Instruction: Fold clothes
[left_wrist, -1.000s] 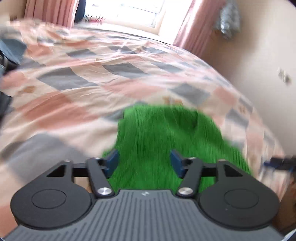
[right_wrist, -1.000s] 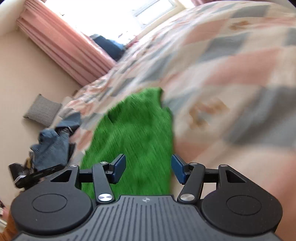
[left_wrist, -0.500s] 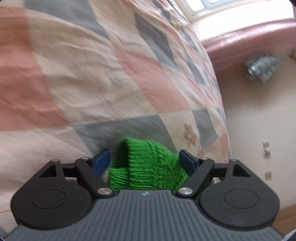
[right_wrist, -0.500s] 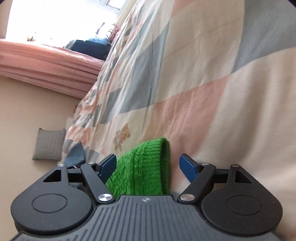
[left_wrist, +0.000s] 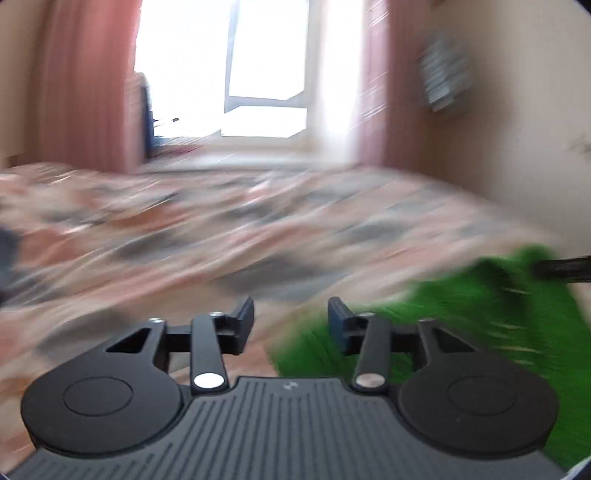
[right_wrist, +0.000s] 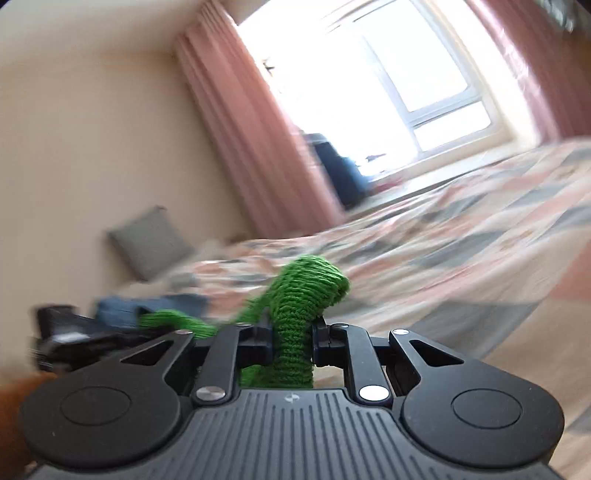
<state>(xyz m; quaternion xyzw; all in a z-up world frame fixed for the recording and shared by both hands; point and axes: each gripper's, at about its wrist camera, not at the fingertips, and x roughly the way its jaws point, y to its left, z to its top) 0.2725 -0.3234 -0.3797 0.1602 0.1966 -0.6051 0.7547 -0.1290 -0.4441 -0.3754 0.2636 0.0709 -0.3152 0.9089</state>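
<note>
A green knit garment (left_wrist: 461, 321) lies on the patchwork bed cover (left_wrist: 184, 240), at the right of the blurred left wrist view. My left gripper (left_wrist: 291, 325) is open and empty, just left of the garment's edge. My right gripper (right_wrist: 293, 341) is shut on a fold of the green knit garment (right_wrist: 299, 295), which sticks up between the fingers and is lifted above the bed (right_wrist: 461, 251). The other gripper (right_wrist: 66, 332) shows dark and blurred at the left of the right wrist view.
A bright window (right_wrist: 406, 81) with pink curtains (right_wrist: 251, 140) is at the far end of the bed. A grey cushion (right_wrist: 147, 242) leans on the wall, and blue clothes (right_wrist: 122, 306) lie near it. A beige wall (left_wrist: 517, 129) borders the bed's right side.
My right gripper has shut on the green garment's edge and lifted it. My left gripper has pulled away to the left of the garment and tilted up; it stays open.
</note>
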